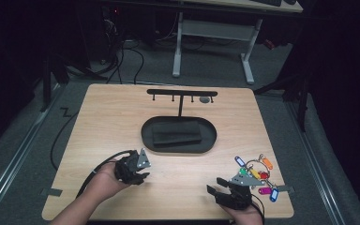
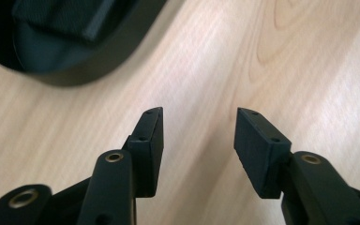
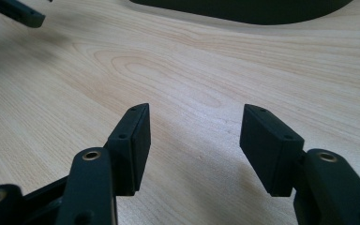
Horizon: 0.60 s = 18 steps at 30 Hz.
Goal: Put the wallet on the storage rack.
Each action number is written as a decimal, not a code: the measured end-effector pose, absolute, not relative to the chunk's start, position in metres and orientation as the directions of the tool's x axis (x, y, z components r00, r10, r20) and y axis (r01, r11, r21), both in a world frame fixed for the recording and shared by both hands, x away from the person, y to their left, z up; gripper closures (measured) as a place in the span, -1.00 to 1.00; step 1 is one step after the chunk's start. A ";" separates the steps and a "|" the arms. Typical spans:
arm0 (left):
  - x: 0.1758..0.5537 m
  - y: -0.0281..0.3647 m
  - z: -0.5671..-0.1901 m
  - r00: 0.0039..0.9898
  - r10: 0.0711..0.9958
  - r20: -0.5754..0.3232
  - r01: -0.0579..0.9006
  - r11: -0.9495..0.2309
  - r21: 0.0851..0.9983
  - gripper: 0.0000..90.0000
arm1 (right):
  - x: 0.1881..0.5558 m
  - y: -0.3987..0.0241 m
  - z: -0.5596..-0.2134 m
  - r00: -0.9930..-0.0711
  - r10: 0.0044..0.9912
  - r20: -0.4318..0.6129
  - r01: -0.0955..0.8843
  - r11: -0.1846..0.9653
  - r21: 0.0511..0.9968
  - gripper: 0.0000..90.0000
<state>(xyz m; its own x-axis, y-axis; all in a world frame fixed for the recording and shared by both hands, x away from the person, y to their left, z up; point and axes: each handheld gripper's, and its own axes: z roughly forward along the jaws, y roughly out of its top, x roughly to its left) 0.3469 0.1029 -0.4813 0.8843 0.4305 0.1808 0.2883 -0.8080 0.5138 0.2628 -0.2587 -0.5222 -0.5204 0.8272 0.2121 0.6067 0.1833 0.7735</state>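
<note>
A black oval tray (image 1: 146,133) sits mid-table and holds a flat black block (image 1: 176,132). Behind the tray rises a black T-shaped hook rack (image 1: 182,93), with one grey tag (image 1: 205,99) hanging near its right end. A bunch of coloured key tags (image 1: 258,176) lies at the front right. My left gripper (image 1: 142,177) hovers low over bare wood in front of the tray's left end, open and empty (image 2: 199,124). Beside the tags, my right gripper (image 1: 214,186) rests at the front edge, open and empty (image 3: 194,126).
The tray's rim (image 2: 75,61) fills the upper left of the left gripper view and also runs along the top of the right gripper view as a dark rim (image 3: 243,11). The left gripper's jaw tip (image 3: 18,14) shows far left there. A desk frame stands beyond the table.
</note>
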 end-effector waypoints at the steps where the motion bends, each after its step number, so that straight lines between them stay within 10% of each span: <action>1: 0.341 0.110 -0.485 0.880 0.443 0.174 0.298 -0.797 0.526 0.15 | 0.263 -0.258 -0.523 -0.525 0.825 0.209 0.607 0.190 0.772 -0.02; 12: 0.309 0.156 -0.504 0.826 0.564 -0.012 0.462 -0.664 0.588 0.07 | 0.263 -0.251 -0.523 -0.548 0.811 0.205 0.606 0.216 0.765 0.06; 18: 0.291 0.169 -0.513 0.797 0.603 0.042 0.454 -0.643 0.617 -0.09 | 0.261 -0.248 -0.523 -0.565 0.801 0.199 0.608 0.241 0.757 0.13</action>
